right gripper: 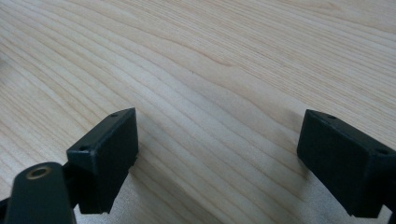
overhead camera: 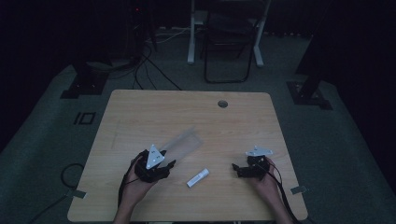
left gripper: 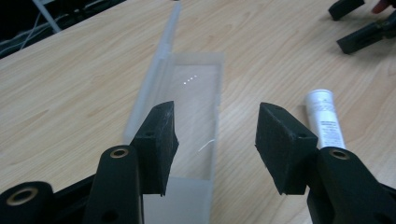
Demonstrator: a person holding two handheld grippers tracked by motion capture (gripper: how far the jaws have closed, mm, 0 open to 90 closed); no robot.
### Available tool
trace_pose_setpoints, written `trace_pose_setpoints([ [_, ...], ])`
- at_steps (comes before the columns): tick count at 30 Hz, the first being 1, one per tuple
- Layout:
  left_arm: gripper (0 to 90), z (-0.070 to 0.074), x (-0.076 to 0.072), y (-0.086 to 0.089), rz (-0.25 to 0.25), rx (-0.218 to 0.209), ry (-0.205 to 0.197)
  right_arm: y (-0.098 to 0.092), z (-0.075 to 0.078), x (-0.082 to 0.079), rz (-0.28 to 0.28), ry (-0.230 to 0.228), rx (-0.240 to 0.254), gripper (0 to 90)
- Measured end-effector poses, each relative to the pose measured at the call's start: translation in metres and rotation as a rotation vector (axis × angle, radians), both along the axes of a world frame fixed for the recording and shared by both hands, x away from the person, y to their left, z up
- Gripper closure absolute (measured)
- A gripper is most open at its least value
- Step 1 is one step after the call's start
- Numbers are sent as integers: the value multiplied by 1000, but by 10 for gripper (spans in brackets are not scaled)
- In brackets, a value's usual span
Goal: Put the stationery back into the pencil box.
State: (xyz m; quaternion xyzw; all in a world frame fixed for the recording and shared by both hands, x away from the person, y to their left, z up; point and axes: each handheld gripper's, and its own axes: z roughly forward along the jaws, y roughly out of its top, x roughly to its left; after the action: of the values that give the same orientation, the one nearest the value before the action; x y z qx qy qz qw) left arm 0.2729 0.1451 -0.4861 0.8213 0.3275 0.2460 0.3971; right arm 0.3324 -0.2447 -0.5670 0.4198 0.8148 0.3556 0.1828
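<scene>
A long clear plastic box [overhead camera: 182,143] lies on the wooden table [overhead camera: 140,112], running away from my left gripper [overhead camera: 164,164]. In the left gripper view that box [left gripper: 187,102] reaches back under the jaws, and my left gripper [left gripper: 215,140] is open with nothing between its pads. A small white tube [overhead camera: 197,178] lies between the two hands; the white tube [left gripper: 324,116] sits just right of the left jaws. My right gripper [overhead camera: 237,170] rests near the table's right front, and my right gripper [right gripper: 217,154] stands open over bare wood.
A round cable hole [overhead camera: 222,103] sits near the table's far edge. Beyond the table stand a folding chair [overhead camera: 229,42] and dark stands with cables on the floor. In the left gripper view the other gripper's black jaws [left gripper: 364,35] show at top right.
</scene>
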Motion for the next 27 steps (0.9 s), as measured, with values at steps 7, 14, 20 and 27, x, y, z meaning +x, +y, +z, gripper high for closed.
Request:
trace_pose_setpoints([
  [7, 480, -4, -2, -9, -31, 1, 19, 0, 0, 0, 0, 0, 0, 126],
  [14, 482, -8, -2, -19, -59, 3, 35, 0, 0, 0, 0, 0, 0, 126],
  [20, 481, -12, -3, -24, -72, -4, 49, 0, 0, 0, 0, 0, 0, 126],
  [27, 480, -18, -5, -35, -107, -1, 72, 0, 0, 0, 0, 0, 0, 126],
])
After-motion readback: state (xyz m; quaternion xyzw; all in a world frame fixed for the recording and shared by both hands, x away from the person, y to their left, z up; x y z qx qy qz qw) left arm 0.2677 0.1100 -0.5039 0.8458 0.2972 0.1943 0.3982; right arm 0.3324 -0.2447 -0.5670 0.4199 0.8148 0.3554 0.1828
